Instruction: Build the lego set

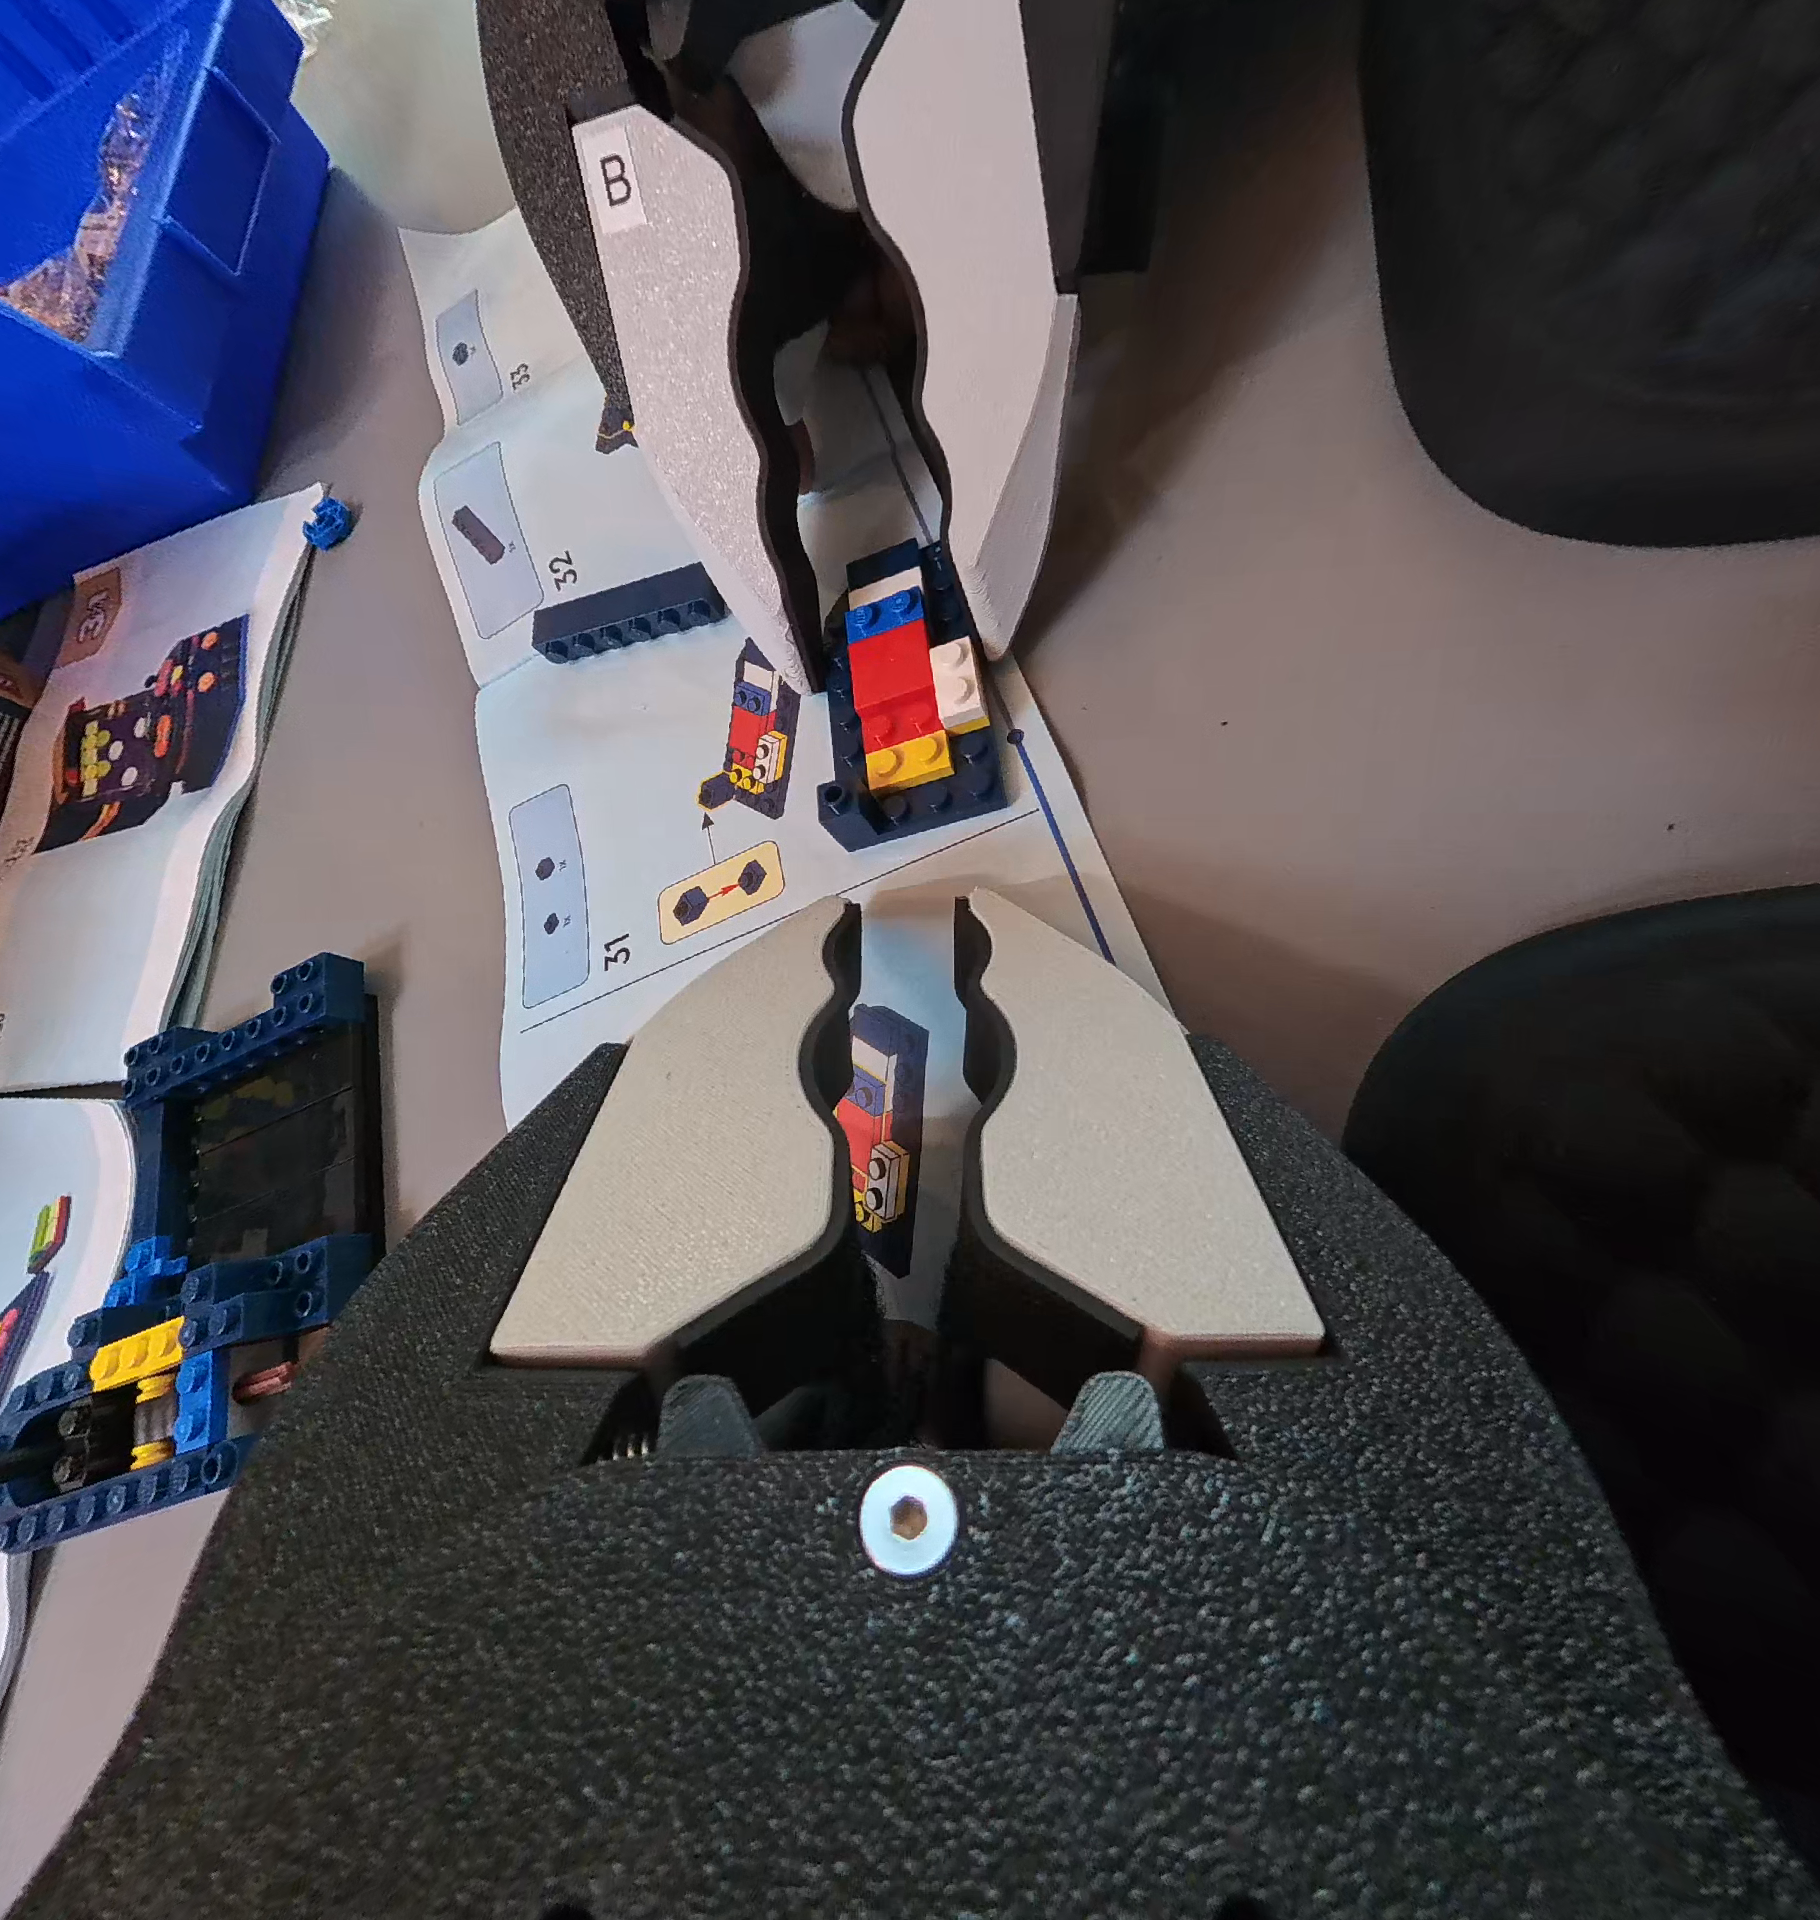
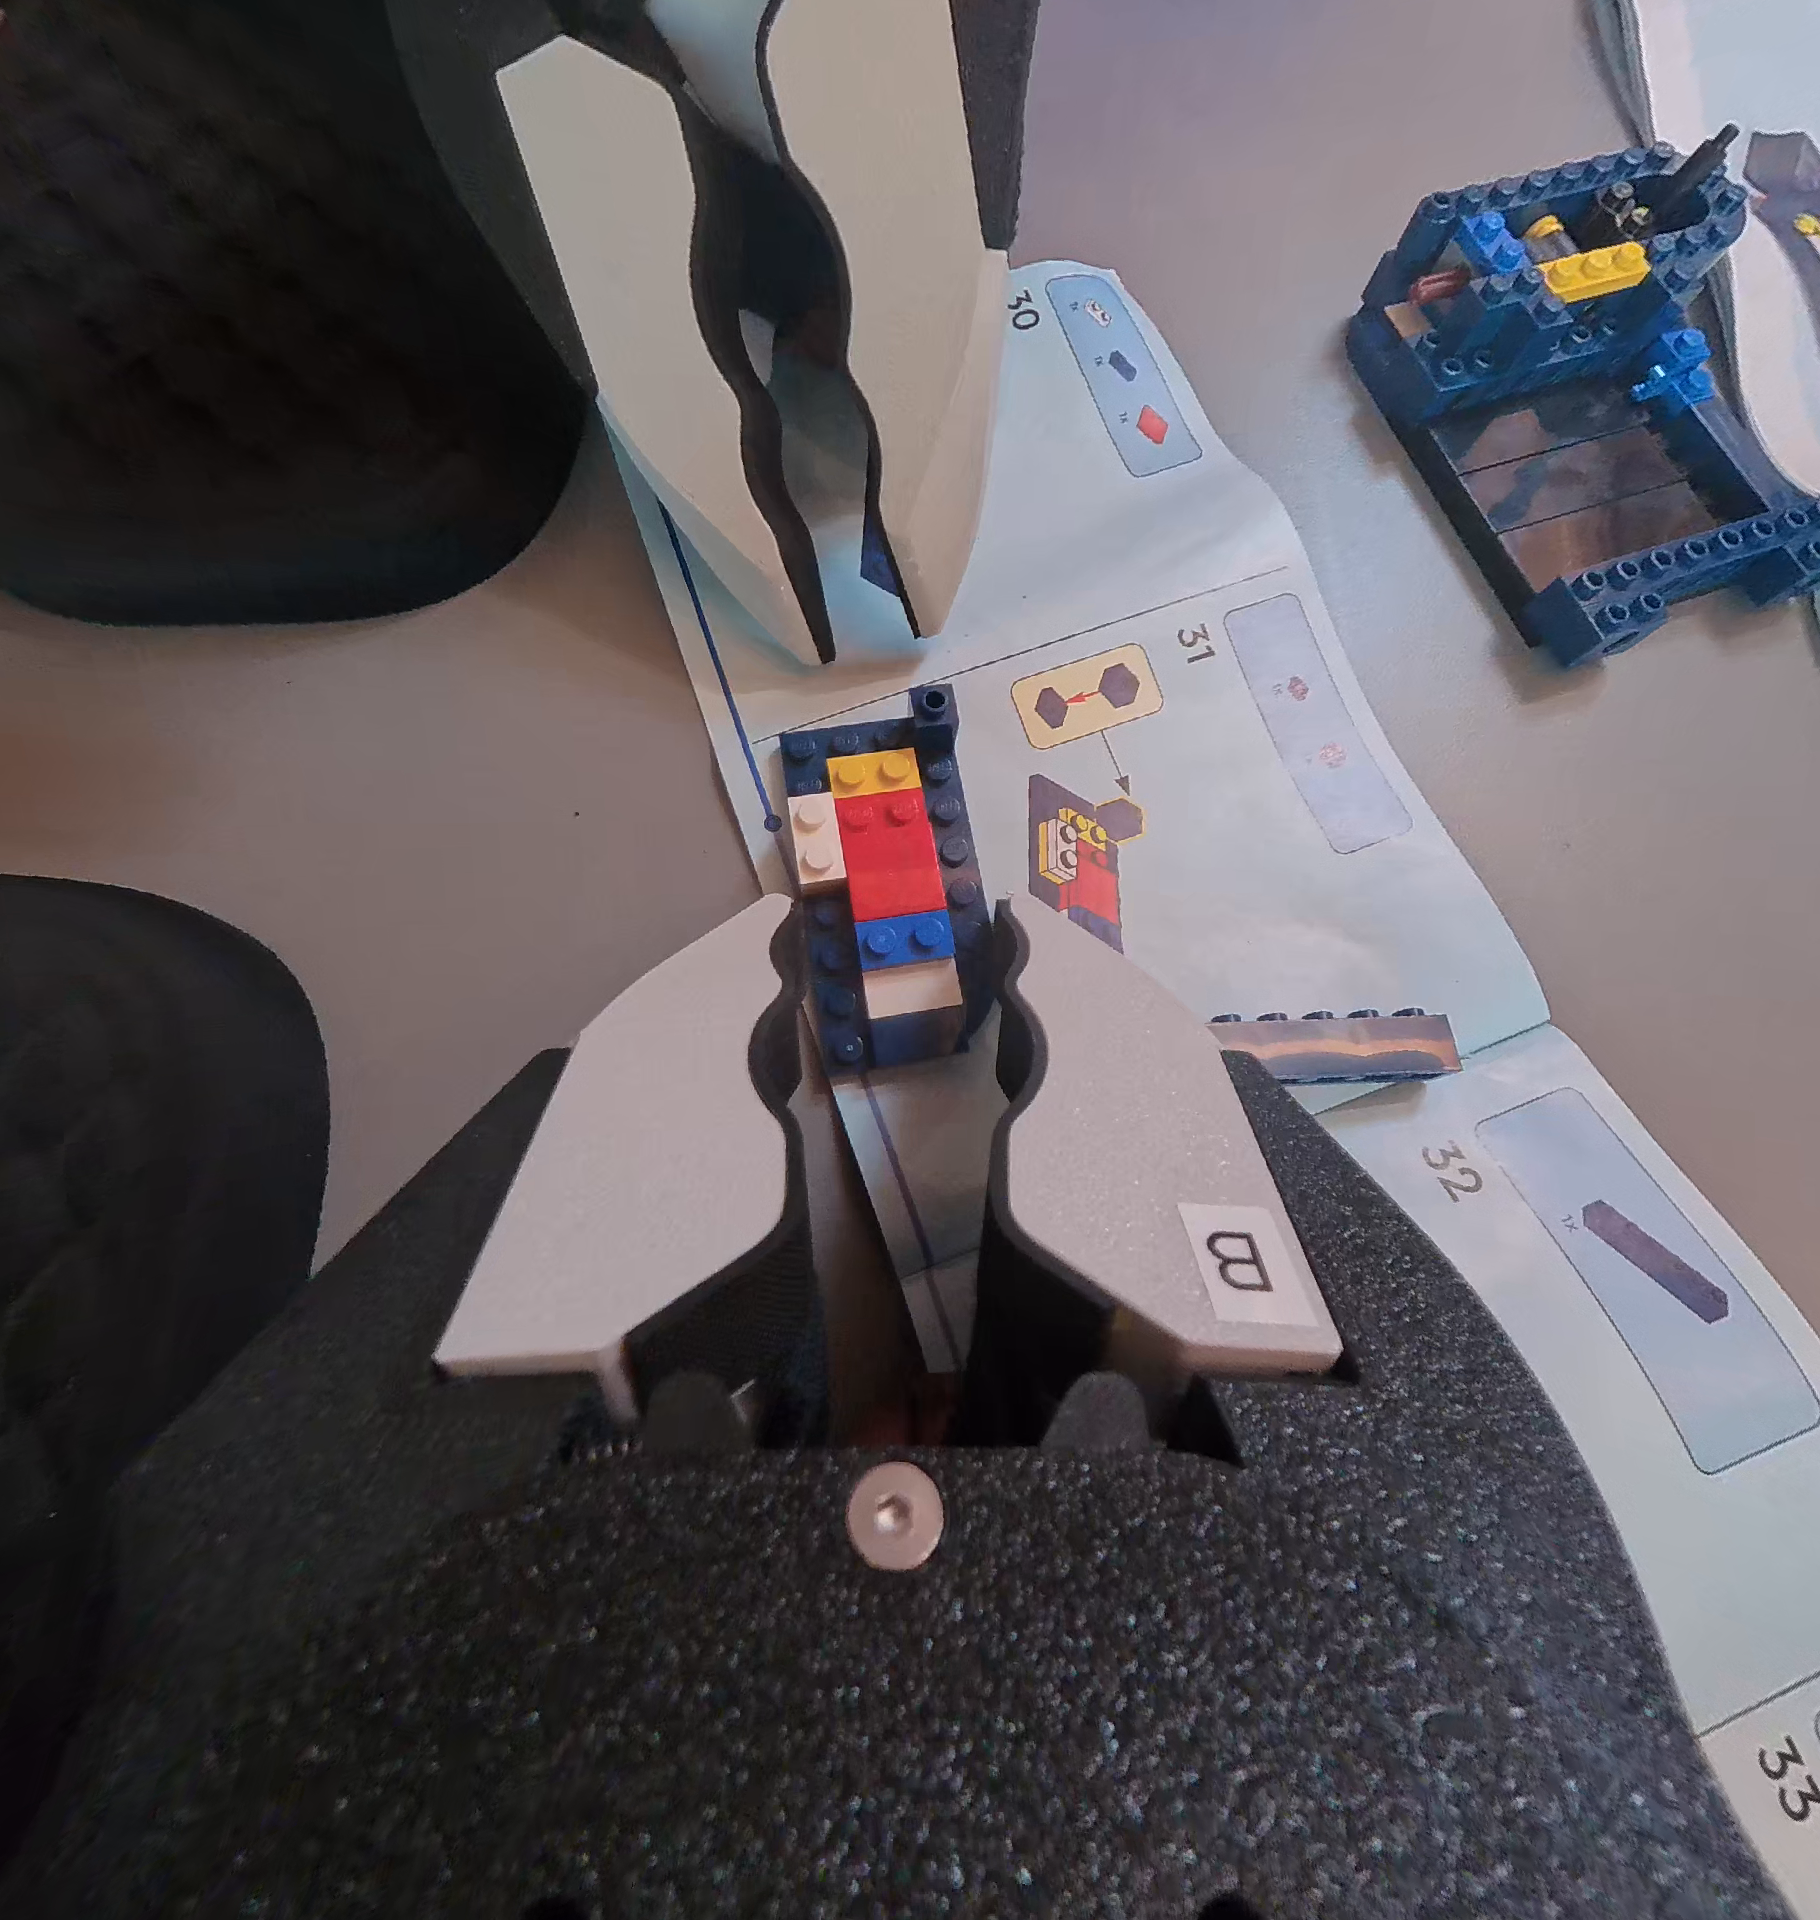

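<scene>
Right claw (image 2: 895, 914): set at middling width, closed on the near end of a small brick model (image 2: 890, 862). One pad lies against each long side of the model's dark blue base plate. Centre of the right wrist view.

Small brick model: dark blue plate carrying yellow, red, blue and white bricks in a row, with a white two-stud brick at one side and a single dark blue stud piece at the far corner. It lies on the instruction sheet (image 2: 1301, 935), at that sheet's edge.

Left claw (image 1: 906, 904): narrow, nothing between the pads. Its tips point down over the instruction sheet, just beyond the far end of the model and apart from it. Lower centre of the left wrist view, upper centre of the right.

Long dark blue brick (image 1: 631, 618): on the sheet, left of the model in the left wrist view.

Larger blue brick build (image 2: 1571, 343): upper right of the right wrist view, with a yellow brick and black panels.

Blue bin (image 1: 106, 260): upper left of the left wrist view.

Booklet (image 1: 127, 727): below the bin, with a small blue piece (image 1: 326, 520) at its corner.

Worktop (image 1: 1301, 623): grey-beige. Black padded shapes (image 1: 1612, 260) lie along its right side in the left wrist view.
</scene>
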The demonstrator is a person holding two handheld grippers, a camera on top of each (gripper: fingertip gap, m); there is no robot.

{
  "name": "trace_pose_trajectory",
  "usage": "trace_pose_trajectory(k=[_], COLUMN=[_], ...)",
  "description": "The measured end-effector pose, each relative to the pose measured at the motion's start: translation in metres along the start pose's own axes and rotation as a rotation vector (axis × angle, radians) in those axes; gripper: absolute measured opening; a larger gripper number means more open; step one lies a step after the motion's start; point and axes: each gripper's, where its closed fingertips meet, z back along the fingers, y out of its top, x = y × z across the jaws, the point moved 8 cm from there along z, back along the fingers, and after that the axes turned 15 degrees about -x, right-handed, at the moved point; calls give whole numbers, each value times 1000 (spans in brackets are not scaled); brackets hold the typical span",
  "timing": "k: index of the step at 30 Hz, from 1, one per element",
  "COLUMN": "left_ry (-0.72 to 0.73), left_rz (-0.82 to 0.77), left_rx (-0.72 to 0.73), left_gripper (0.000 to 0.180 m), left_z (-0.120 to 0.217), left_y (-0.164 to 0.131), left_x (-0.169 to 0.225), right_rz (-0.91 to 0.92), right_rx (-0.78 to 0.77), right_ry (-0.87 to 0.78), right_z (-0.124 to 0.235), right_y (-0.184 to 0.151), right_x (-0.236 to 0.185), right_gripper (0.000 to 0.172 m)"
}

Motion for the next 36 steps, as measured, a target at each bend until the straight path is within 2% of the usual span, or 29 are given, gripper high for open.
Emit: trace_pose_trajectory(k=[21, 24, 27, 31, 34, 36], left_ry=[7, 12, 13, 13, 13, 12], left_rz=[-7, -13, -15, -15, -14, -14], left_rx=[1, 1, 1, 1, 1, 1], left_gripper=[16, 16, 16, 16, 16, 16], left_z=[0, 0, 0, 0, 0, 0], left_y=[0, 0, 0, 0, 0, 0], left_x=[1, 1, 1, 1, 1, 1], right_rz=[1, -13, -114, -376, -486, -571], right_rx=[1, 59, 253, 457, 458, 366], right_ry=[-5, 17, 18, -161, -203, -232], right_z=[1, 11, 39, 67, 62, 52], right_y=[0, -3, -4, -15, -18, -16], right_x=[0, -1, 9, 37, 44, 46], right_gripper=[34, 46, 45, 36, 35, 31])
